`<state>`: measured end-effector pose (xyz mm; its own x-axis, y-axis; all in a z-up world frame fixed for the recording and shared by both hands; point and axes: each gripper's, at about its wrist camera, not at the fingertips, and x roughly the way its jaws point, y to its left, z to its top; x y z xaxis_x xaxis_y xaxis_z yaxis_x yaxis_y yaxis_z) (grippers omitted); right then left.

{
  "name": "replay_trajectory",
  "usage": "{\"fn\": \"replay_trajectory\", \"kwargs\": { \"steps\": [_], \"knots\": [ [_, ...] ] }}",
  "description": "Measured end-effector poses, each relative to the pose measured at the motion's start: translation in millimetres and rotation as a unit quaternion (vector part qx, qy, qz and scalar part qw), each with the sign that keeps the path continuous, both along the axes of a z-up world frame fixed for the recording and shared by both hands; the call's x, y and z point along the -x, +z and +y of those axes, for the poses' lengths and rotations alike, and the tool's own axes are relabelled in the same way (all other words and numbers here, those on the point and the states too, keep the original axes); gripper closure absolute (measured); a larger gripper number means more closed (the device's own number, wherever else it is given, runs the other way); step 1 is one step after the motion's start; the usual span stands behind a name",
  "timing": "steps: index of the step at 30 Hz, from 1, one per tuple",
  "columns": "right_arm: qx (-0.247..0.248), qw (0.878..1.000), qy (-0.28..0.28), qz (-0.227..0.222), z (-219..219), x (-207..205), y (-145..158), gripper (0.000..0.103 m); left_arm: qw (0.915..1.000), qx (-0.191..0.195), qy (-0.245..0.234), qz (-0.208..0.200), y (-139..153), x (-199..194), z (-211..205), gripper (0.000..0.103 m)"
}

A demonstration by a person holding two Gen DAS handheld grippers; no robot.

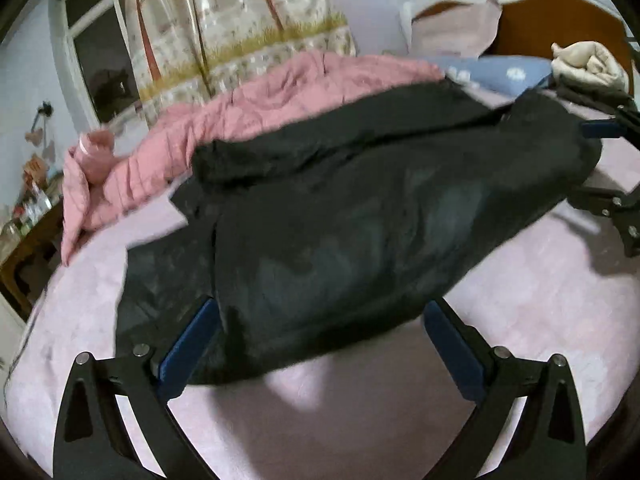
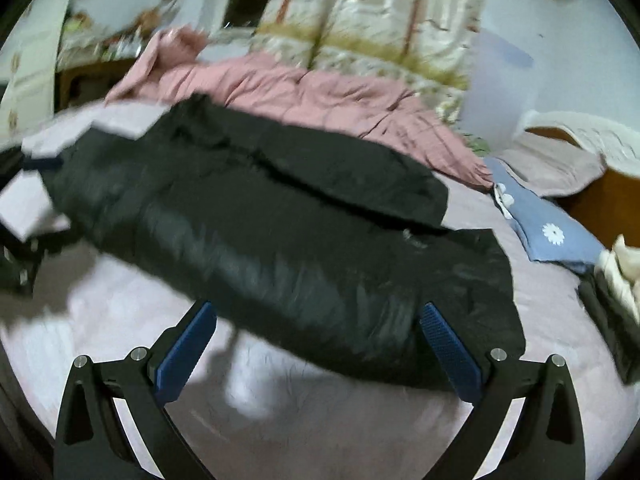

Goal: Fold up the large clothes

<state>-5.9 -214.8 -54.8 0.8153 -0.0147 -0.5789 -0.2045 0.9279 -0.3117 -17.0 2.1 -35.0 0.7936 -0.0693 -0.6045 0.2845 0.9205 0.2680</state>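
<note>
A black puffy jacket (image 1: 340,208) lies folded lengthwise in a long bundle across the pink bed sheet (image 1: 520,320). My left gripper (image 1: 320,320) stands open at one end of the bundle, whose near edge lies loose between the blue pads (image 1: 192,344). At the other end my right gripper (image 2: 316,320) is open too, its pads (image 2: 448,344) on either side of the jacket (image 2: 280,232) without pressing it. Each gripper shows in the other's view: the right gripper (image 1: 592,164) at the far right edge, the left gripper (image 2: 32,204) at the far left edge.
A pink quilt (image 1: 248,112) is heaped behind the jacket, against a patterned curtain (image 1: 240,32). A blue flowered pillow (image 2: 552,232) and a cream cloth bundle (image 1: 588,64) lie by the wooden headboard (image 1: 560,28). A side table with bottles (image 1: 28,216) stands beside the bed.
</note>
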Motion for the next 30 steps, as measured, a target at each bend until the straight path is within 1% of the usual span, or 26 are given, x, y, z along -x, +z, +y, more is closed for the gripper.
{"fn": "replay_trajectory", "kwargs": {
  "steps": [3,6,7,9,12,15,17,18,19,20,21,22,23,24,25,27,30],
  "knots": [
    [0.042,0.999,-0.034,0.007,1,-8,-11,0.0,0.9995,-0.008,0.028,0.012,-10,-8,4,0.0],
    [0.066,0.995,-0.069,-0.001,-4,-13,-13,0.0,0.9987,-0.011,0.049,0.004,-12,-12,6,0.0],
    [0.085,0.993,-0.082,-0.004,-6,-17,-15,0.0,0.9983,-0.014,0.056,0.001,-13,-14,6,0.0],
    [0.101,0.991,-0.086,0.004,-9,-26,-15,0.0,0.9973,-0.03,0.066,0.005,-16,-21,6,0.0],
    [0.1,0.992,-0.08,0.019,-12,-36,-14,0.0,0.997,-0.033,0.069,0.012,-15,-27,9,0.0],
    [0.094,0.992,-0.077,0.024,-15,-39,-15,0.0,0.9971,-0.033,0.065,0.021,-15,-33,12,0.0],
    [0.073,0.994,-0.068,0.031,-20,-41,-15,0.006,0.997,-0.023,0.06,0.043,-16,-41,15,0.003],
    [0.062,0.995,-0.067,0.035,-23,-41,-15,0.009,0.997,-0.01,0.058,0.05,-15,-43,18,0.011],
    [0.054,0.996,-0.068,0.036,-25,-42,-15,0.011,0.9972,0.001,0.054,0.052,-14,-44,18,0.024],
    [0.05,0.996,-0.069,0.037,-24,-41,-15,0.013,0.9972,0.008,0.053,0.052,-13,-43,19,0.032],
    [0.044,0.996,-0.07,0.039,-26,-41,-15,0.024,0.9972,0.006,0.056,0.049,-13,-43,19,0.054],
    [0.04,0.996,-0.071,0.041,-26,-40,-15,0.043,0.9971,0.001,0.063,0.043,-13,-42,19,0.073],
    [0.039,0.996,-0.074,0.042,-25,-39,-15,0.054,0.9969,-0.002,0.068,0.038,-12,-39,19,0.078],
    [0.036,0.996,-0.075,0.043,-25,-38,-15,0.068,0.997,0.0,0.069,0.034,-10,-37,19,0.085],
    [0.034,0.996,-0.075,0.04,-24,-35,-14,0.073,0.9973,0.004,0.067,0.031,-9,-36,20,0.087],
    [0.033,0.996,-0.073,0.034,-21,-27,-10,0.076,0.9975,0.008,0.067,0.02,-1,-26,21,0.089],
    [0.025,0.997,-0.068,0.027,-22,-8,-2,0.077,0.9975,0.014,0.069,0.005,12,-6,22,0.089]
  ]
}}
